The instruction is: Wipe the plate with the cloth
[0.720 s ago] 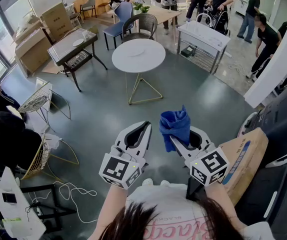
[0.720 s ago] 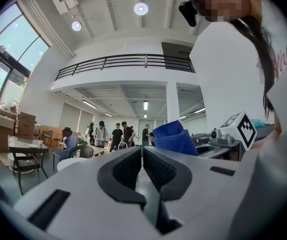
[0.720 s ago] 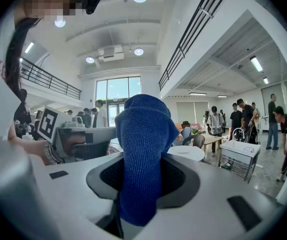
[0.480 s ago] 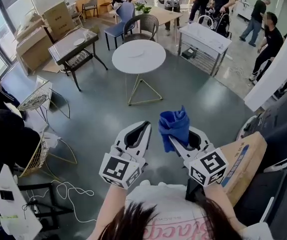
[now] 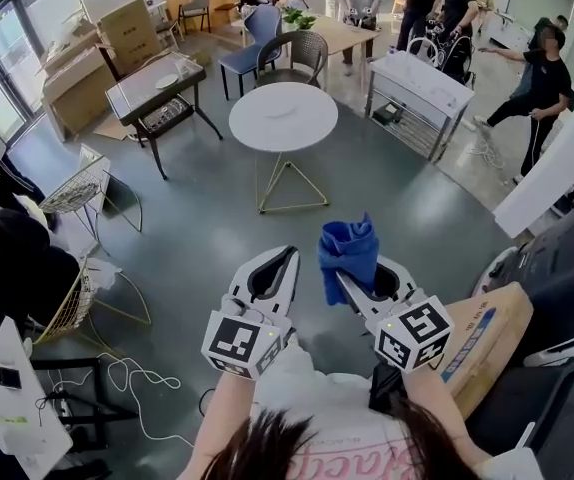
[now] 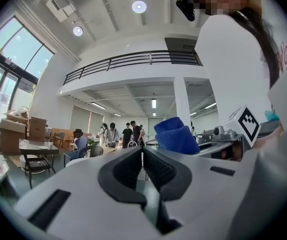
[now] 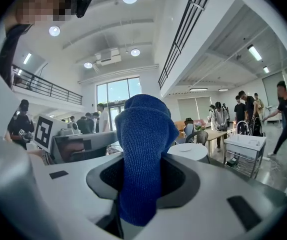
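Observation:
In the head view both grippers are held side by side in front of the person's chest, above the floor. My right gripper (image 5: 342, 270) is shut on a blue cloth (image 5: 349, 251) that bunches up above its jaws. In the right gripper view the cloth (image 7: 143, 149) fills the gap between the pads. My left gripper (image 5: 288, 256) is shut with nothing in it, its jaws meeting in the left gripper view (image 6: 142, 150). A white plate (image 5: 287, 111) lies on the round white table (image 5: 267, 128) some way ahead across the floor.
A wire chair (image 5: 79, 196) stands at the left and a cardboard box (image 5: 487, 333) lies close at the right. Behind the round table are a glass-topped desk (image 5: 152, 86), a white metal bench (image 5: 417, 80), chairs and several people.
Both grippers keep their pose and the cloth stays pinched. The view has drifted slightly and people at the back have walked on.

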Motion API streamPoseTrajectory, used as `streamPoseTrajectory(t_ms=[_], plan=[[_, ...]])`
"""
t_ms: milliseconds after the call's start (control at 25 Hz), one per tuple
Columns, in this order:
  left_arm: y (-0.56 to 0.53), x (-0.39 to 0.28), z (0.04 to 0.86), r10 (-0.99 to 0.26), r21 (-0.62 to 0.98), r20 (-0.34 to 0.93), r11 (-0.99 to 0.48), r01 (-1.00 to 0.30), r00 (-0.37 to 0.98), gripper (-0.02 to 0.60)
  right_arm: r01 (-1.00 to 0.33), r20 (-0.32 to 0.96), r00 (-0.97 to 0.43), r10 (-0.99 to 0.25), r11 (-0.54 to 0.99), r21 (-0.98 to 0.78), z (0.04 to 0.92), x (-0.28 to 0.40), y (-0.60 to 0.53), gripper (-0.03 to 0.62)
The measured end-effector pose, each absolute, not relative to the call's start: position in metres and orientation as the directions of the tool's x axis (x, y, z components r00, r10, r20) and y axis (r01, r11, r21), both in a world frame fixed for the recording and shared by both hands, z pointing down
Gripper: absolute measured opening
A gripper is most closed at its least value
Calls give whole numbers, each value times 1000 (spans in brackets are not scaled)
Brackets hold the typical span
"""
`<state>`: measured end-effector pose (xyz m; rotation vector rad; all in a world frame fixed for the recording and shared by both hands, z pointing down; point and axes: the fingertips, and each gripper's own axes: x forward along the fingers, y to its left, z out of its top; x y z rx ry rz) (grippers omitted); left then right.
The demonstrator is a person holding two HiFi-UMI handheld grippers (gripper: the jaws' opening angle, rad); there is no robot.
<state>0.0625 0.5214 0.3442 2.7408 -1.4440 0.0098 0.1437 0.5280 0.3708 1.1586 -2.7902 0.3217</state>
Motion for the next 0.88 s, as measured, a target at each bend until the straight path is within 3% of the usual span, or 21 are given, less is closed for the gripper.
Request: streamPoseTrajectory(t_ms=[880], plan=[[309,17,360,-825,116,34,-558,-822,565,27,-719,224,-695,-684,655,-231,395,108,330,153]])
